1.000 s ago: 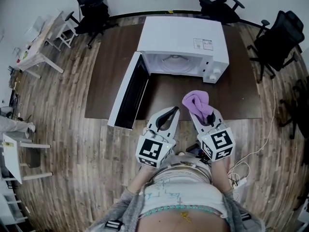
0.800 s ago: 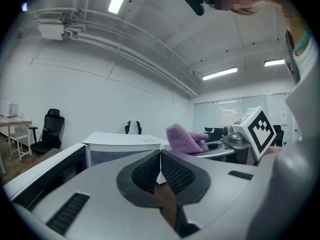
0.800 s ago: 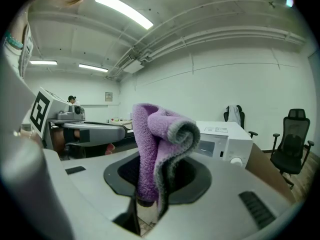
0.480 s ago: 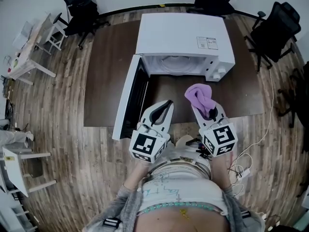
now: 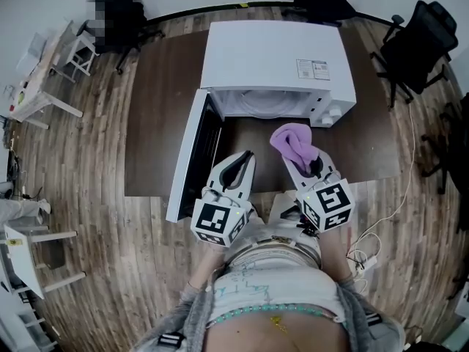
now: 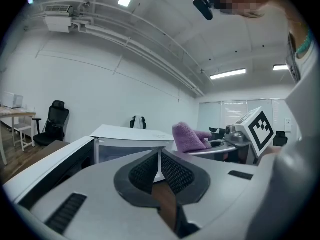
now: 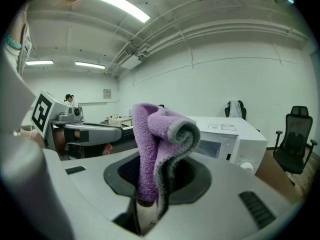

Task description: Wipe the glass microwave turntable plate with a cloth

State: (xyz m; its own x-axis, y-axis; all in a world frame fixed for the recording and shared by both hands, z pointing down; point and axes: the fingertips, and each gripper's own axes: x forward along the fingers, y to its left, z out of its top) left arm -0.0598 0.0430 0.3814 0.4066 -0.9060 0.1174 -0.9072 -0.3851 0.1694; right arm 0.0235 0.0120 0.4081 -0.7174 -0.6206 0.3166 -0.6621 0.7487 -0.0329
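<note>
Both facing microwave (image 5: 275, 53) w/ plate (image 5: 265, 103) prob. inside: L tongs (image 6: 159, 154) closed, empty; R tongs (image 5: 313, 169) clamp purple cloth (image 7: 157, 144).

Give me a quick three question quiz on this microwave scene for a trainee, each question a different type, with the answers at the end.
1. True or false: the microwave has its door standing open.
2. What does the right gripper hold? A) a sponge B) a purple cloth C) nothing
3. Fill in: the left gripper has its jaws ____, with nothing between them.
Key: 1 true; 2 B; 3 shut.
</note>
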